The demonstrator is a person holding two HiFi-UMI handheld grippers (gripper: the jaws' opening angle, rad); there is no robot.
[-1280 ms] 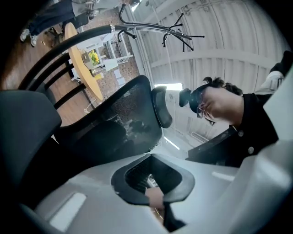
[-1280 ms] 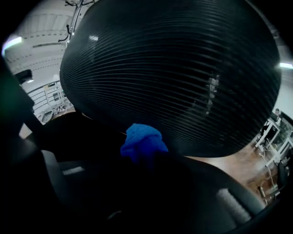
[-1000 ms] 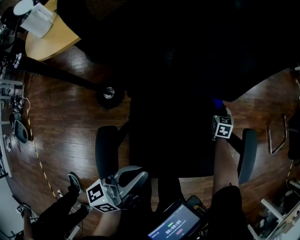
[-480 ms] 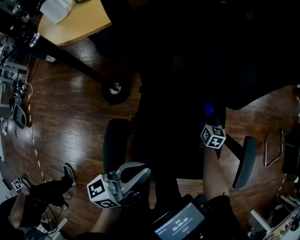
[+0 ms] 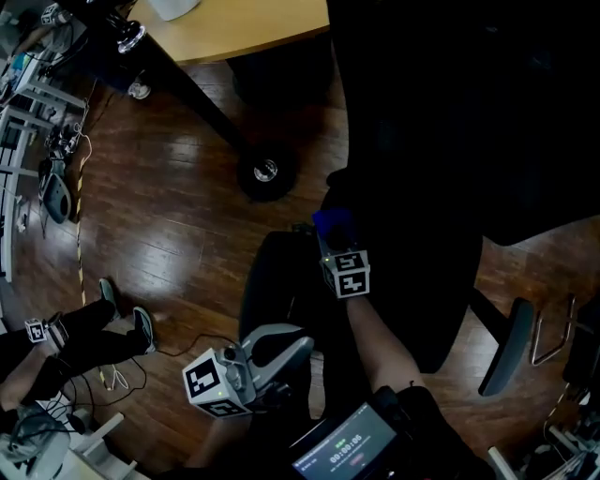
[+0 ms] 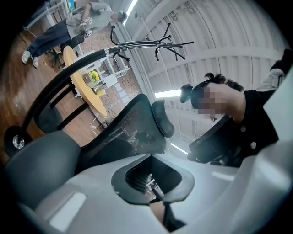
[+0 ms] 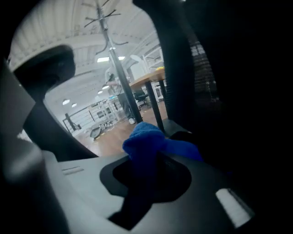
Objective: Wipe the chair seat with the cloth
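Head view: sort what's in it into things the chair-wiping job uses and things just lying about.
In the job:
- blue cloth
- right gripper, shut on the cloth
- black chair seat

Just about:
- left gripper, empty and away from the seat
- wooden table
- loose cables on the floor
- timer screen

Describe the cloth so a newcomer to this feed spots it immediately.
In the head view, find the big black office chair filling the upper right. At its left edge the right gripper pinches the cloth: a small bright blue bunch, the only blue thing among black and brown.
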